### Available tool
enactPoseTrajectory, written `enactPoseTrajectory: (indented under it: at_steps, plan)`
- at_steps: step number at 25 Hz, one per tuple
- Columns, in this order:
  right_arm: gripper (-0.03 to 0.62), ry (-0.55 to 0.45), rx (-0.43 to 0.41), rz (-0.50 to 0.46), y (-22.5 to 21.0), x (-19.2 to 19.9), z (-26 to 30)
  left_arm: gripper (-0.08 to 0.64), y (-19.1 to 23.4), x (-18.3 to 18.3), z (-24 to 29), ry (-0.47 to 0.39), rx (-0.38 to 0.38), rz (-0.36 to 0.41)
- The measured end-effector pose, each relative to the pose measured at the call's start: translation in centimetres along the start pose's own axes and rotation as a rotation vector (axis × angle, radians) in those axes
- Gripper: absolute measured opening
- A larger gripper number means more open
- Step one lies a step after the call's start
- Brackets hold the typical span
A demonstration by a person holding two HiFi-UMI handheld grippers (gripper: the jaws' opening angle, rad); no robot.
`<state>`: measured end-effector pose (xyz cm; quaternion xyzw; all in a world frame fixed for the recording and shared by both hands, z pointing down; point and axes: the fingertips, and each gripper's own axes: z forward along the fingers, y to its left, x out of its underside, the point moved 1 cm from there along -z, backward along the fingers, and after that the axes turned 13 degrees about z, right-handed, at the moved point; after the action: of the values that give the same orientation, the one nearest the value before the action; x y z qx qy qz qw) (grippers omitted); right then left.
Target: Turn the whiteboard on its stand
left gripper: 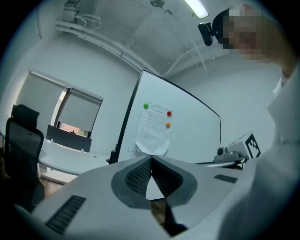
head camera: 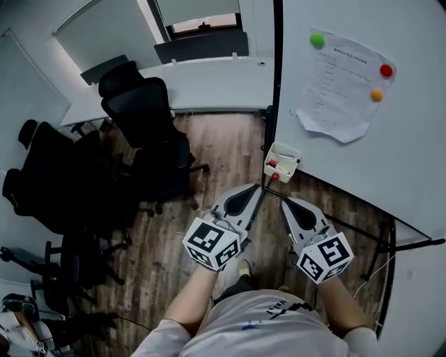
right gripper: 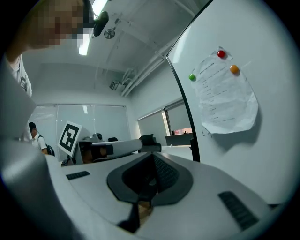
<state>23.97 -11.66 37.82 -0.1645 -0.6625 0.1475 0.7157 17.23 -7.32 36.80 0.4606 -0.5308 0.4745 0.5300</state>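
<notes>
Both sets of jaws are shut and empty. The left gripper and right gripper point at the whiteboard's frame edge, near the marker tray hung there. Risks: shut tips pushing could skid off the frame or knock the tray, and turning the board may spill the markers.

Cool, even ceiling-strip light; both gripper views fisheye-warped with dark corners, near foreground soft
</notes>
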Motion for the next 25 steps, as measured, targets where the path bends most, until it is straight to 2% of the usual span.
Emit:
enactPoseTrajectory:
  at_steps: [6, 13, 19, 25]
  plan:
    - [0.011, -0.018, 0.104, 0.006, -0.9, 0.4, 5.0, 0.008, 5.4, 1.0, 2.1, -0.001, 0.096, 0.0]
    - [0.011, 0.0, 0.186, 0.02, -3.1, 1.4, 7.8, 0.008, 8.3, 2.4, 4.9, 0.006, 0.178, 0.007]
    - [0.011, 0.003, 0.213, 0.036, -6.3, 1.3, 10.7, 0.008, 10.7, 3.8, 8.5, 0.018, 0.233, 0.017]
    - [0.011, 0.006, 0.193, 0.036, -10.0, 0.2, 15.9, 0.008, 13.9, 4.1, 12.7, 0.026, 0.29, 0.06]
